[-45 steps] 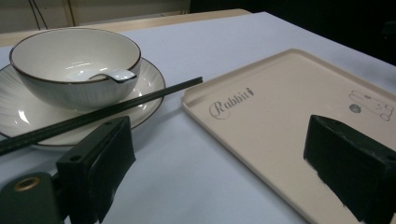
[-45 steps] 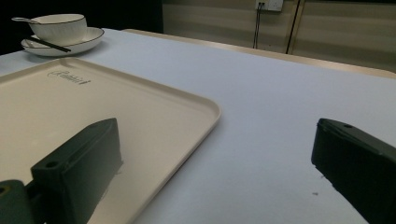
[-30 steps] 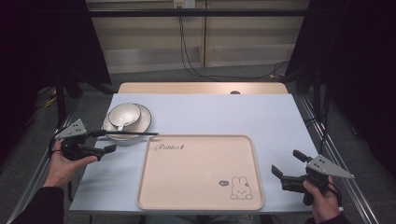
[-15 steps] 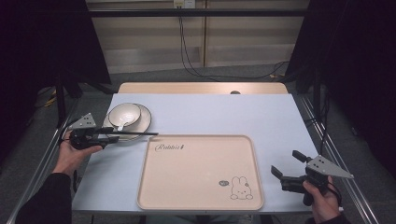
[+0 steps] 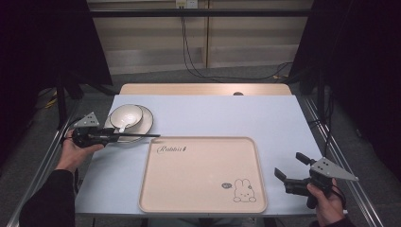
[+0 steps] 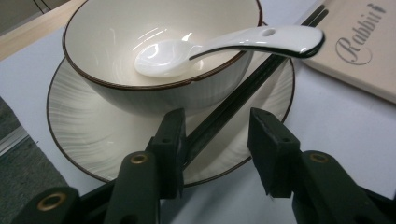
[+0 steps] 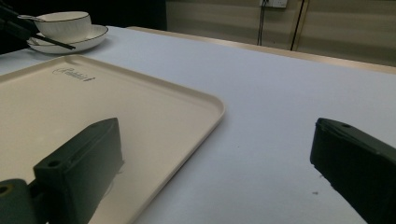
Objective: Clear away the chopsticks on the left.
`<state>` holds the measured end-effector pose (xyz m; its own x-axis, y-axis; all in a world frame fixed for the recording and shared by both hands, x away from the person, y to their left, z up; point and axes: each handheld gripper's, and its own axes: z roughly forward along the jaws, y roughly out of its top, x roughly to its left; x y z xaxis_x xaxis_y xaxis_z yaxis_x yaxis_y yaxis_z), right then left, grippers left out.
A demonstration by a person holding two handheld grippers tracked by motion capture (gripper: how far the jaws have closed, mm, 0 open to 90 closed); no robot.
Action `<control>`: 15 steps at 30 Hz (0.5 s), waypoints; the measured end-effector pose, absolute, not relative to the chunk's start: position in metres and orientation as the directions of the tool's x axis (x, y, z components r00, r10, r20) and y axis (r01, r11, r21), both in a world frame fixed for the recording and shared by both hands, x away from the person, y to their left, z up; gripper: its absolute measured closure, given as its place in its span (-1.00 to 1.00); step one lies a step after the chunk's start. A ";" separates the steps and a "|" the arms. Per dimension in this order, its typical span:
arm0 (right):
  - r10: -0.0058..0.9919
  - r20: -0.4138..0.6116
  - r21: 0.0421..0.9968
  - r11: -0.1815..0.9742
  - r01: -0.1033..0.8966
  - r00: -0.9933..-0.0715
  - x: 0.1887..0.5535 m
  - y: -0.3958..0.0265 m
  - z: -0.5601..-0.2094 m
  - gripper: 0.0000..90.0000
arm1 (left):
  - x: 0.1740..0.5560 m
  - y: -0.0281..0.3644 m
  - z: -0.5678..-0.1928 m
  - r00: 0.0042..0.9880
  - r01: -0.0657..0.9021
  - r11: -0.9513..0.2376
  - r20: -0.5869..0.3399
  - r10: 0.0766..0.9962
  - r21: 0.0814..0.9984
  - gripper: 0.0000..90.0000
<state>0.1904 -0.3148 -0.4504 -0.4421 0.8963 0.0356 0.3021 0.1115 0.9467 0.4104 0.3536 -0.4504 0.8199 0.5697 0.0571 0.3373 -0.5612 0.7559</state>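
Here, at the left of the bench point(image 5: 208, 113), the left claw point(image 6: 217, 140) has just been closing around the black chopsticks point(image 6: 233, 100), which lie across the plate point(image 6: 79, 126) beside the bowl point(image 6: 116, 60) holding the spoon point(image 6: 224, 44). One pad seems to touch them; the other stands apart, so nothing is gripped. A skewed squeeze could roll the chopsticks off the rim or nudge the bowl. Past the tray point(image 5: 203, 179), the right claw point(image 5: 292, 169) hovers wide and empty.
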 end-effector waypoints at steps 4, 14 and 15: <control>0.897 0.040 0.946 0.108 0.305 -0.440 0.190 -0.315 -0.451 -0.96 | 0.411 0.354 -0.450 0.813 0.337 -0.564 0.070 0.579 0.754 0.36; 0.896 0.041 0.946 0.107 0.305 -0.442 0.190 -0.315 -0.451 -0.95 | 0.410 0.350 -0.453 0.830 0.326 -0.580 0.067 0.554 0.747 0.43; 0.896 0.042 0.946 0.106 0.305 -0.442 0.190 -0.315 -0.451 -0.95 | 0.410 0.350 -0.453 0.831 0.326 -0.585 0.069 0.551 0.743 0.44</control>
